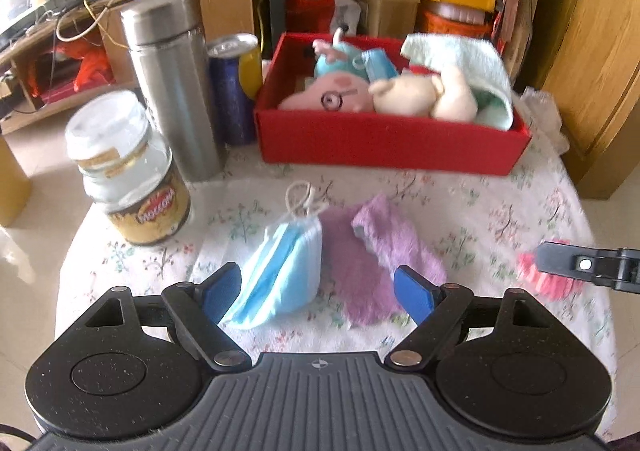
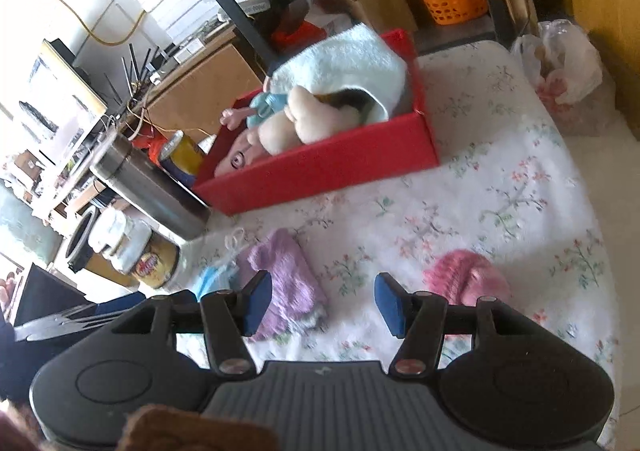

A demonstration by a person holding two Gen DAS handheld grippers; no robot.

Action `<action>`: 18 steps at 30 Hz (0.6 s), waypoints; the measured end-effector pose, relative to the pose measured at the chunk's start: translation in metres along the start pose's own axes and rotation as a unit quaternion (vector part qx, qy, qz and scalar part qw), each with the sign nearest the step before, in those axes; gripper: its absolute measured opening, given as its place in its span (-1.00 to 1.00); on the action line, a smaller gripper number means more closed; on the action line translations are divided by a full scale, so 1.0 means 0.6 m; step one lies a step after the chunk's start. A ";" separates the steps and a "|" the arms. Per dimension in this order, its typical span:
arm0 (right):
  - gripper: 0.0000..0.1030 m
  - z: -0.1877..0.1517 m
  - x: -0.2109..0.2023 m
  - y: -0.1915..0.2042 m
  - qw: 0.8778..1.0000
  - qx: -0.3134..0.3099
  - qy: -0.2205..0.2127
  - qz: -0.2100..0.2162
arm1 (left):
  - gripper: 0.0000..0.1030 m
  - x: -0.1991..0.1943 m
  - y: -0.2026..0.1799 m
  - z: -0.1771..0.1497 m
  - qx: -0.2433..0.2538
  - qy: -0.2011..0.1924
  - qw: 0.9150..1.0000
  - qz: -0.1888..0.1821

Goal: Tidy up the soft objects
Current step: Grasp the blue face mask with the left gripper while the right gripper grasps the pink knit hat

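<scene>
A table (image 1: 500,211) under a flowered cloth fills most of both views. At its far side sits the red box (image 1: 384,147), already holding a pale green towel (image 1: 460,59) draped over its right end, a cream plush (image 1: 424,91), a pink plush (image 1: 320,91) with drawn-on glasses, a teal plush (image 1: 340,59) and a blue mask (image 1: 378,63). Left of the box stand a steel flask (image 1: 172,83), a blue and yellow can (image 1: 234,87) just behind it, and nearer the table edge a lidded glass jar (image 1: 128,171) with a gold label.

Three soft things lie loose on the cloth, in front of the box and apart from it. The purple cloth (image 1: 372,259) (fuzzy, folded over on itself) lies in the middle, with a second mask (image 1: 284,267), light blue, touching its left side, ear loops towards the flask. The pink cloth (image 2: 468,279) lies well to the right.

The left gripper (image 1: 320,287) hangs above the mask and purple cloth, jaws wide apart, holding nothing. The right gripper (image 2: 322,301) hovers between the purple and pink cloths, jaws partly open and empty; one of its fingers (image 1: 560,259) shows in the left view over the pink cloth.
</scene>
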State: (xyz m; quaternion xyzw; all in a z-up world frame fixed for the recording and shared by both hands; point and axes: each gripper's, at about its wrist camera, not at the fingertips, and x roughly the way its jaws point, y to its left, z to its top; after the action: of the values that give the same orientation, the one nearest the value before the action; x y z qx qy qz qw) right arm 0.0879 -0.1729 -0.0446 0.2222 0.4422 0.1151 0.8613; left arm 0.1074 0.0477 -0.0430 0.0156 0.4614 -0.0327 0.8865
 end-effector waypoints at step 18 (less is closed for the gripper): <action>-0.44 -0.034 -0.015 -0.035 0.999 -0.013 0.002 -0.052 | 0.61 -0.005 -0.018 -0.032 0.021 0.005 1.000 0.015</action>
State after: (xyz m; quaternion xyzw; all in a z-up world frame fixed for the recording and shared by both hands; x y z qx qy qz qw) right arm 0.0661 -0.1894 -0.0587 0.1873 0.4531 0.0764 0.8682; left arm 0.0893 0.0380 -0.0517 0.0415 0.4650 -0.0295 0.8838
